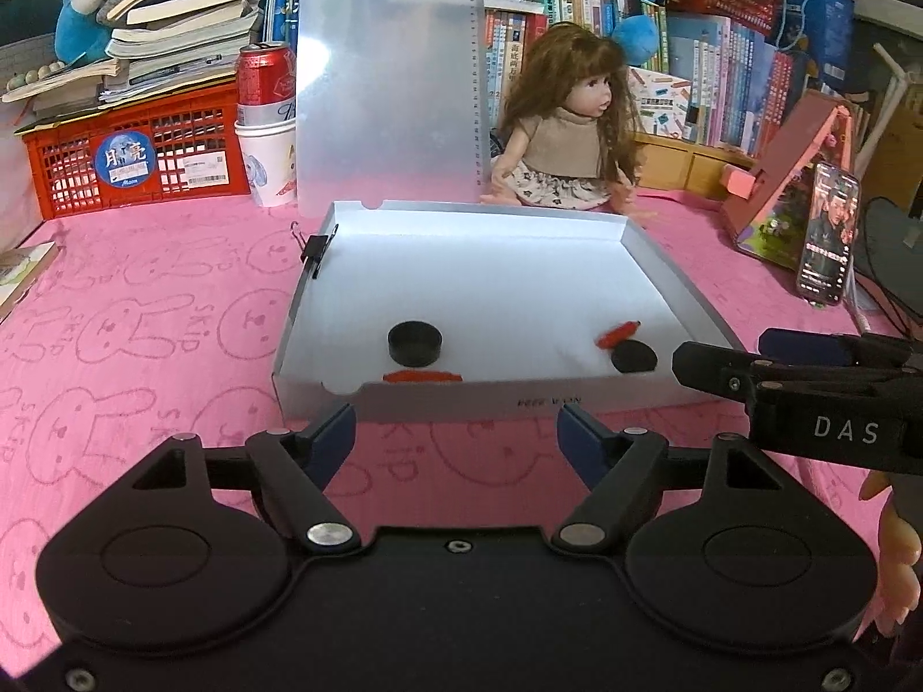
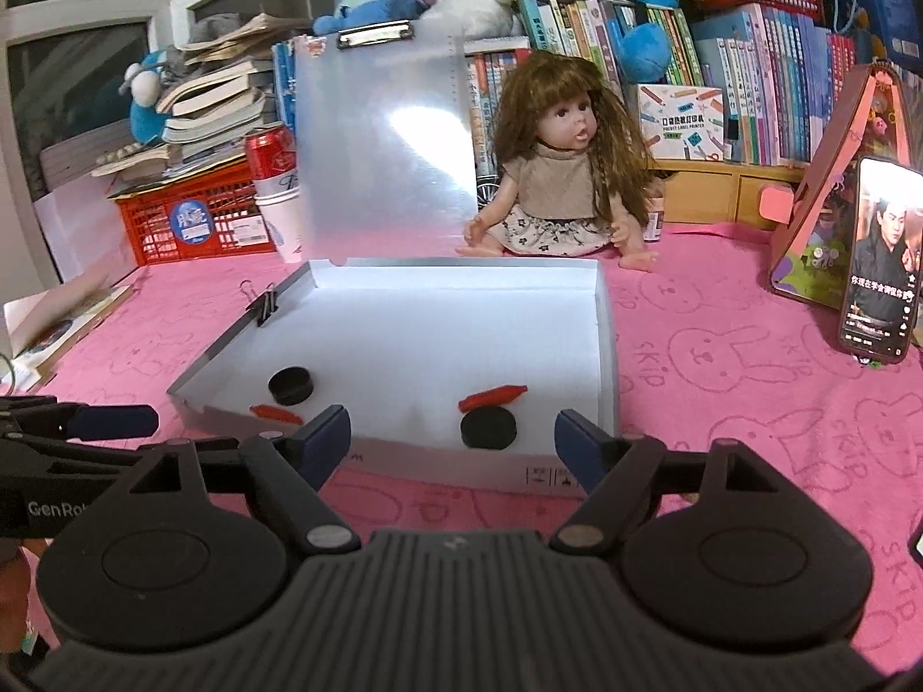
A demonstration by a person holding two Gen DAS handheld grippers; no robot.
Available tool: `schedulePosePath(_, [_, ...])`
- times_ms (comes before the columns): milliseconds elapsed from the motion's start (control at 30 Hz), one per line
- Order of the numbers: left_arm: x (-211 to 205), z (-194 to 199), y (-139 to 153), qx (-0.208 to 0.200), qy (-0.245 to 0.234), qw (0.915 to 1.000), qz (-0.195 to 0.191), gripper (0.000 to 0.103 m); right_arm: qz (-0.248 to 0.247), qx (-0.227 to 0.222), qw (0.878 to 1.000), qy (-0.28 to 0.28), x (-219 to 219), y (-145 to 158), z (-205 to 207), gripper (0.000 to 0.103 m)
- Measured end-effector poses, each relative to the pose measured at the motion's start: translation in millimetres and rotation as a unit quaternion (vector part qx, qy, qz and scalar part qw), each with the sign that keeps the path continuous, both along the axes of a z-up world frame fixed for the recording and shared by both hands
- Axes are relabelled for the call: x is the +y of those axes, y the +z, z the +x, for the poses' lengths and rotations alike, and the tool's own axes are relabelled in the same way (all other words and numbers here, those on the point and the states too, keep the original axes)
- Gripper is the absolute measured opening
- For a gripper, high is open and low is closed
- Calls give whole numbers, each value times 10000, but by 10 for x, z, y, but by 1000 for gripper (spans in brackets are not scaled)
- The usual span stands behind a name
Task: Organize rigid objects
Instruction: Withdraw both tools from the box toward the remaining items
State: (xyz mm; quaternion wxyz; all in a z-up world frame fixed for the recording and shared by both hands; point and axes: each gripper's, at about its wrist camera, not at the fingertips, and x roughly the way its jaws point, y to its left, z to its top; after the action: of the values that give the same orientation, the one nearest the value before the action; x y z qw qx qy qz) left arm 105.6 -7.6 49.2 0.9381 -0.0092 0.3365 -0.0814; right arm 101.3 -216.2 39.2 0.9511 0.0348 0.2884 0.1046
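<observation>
A: Writing legible? 
B: "DAS" on right tool point(image 1: 715, 366); "GenRo…" on left tool point(image 2: 115, 421); "SKIP" on pink cloth point(image 2: 750, 380).

A: Tool states? 
B: Both spread wide, holding nothing, just short of tray point(image 1: 300, 311).

A: Objects? 
B: Two black pucks point(image 1: 415, 342) point(image 2: 488, 428) and two red pieces point(image 1: 618, 334) point(image 2: 276, 413) lay inside the tray.

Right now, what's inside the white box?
Inside the white box: two black pucks and two red chili-shaped pieces. Its front wall partly hides the near floor.
</observation>
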Motion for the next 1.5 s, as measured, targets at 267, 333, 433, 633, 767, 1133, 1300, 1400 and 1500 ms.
schedulePosePath(267, [51, -260, -30, -42, -49, 10000, -46, 76, -183, -182, 9996, 147, -12, -55, -233, 88])
schedulePosePath(333, [57, -328, -45, -67, -64, 10000, -18, 76, -243, -229, 9993, 184, -11, -75, -295, 88])
schedulePosePath(433, [78, -412, -82, -50, -91, 9999, -26, 76, -333, -289, 9987, 246, -20, -120, -391, 89])
schedulePosePath(633, [112, -584, -189, 34, -182, 9998, 37, 76, -507, -395, 9974, 323, -35, -206, -565, 89])
schedulePosePath(767, [124, -705, -244, 8, -226, 9997, 109, 76, -624, -438, 9964, 374, -48, -260, -678, 89])
schedulePosePath(1133, [149, -839, -355, 124, -359, 9991, 177, 43, -1059, -496, 9894, 856, -62, -336, -871, 92])
schedulePosePath(1300, [178, -861, -380, 103, -394, 9991, 142, 40, -1390, -580, 9824, 1107, -93, -352, -930, 94])
schedulePosePath(1400, [159, -869, -386, 4, -413, 9989, 236, 40, -1646, -583, 9769, 1228, -79, -390, -951, 94])
schedulePosePath(1500, [131, -828, -413, 12, -399, 9988, 284, 40, -1857, -603, 9718, 1326, -53, -442, -953, 94])
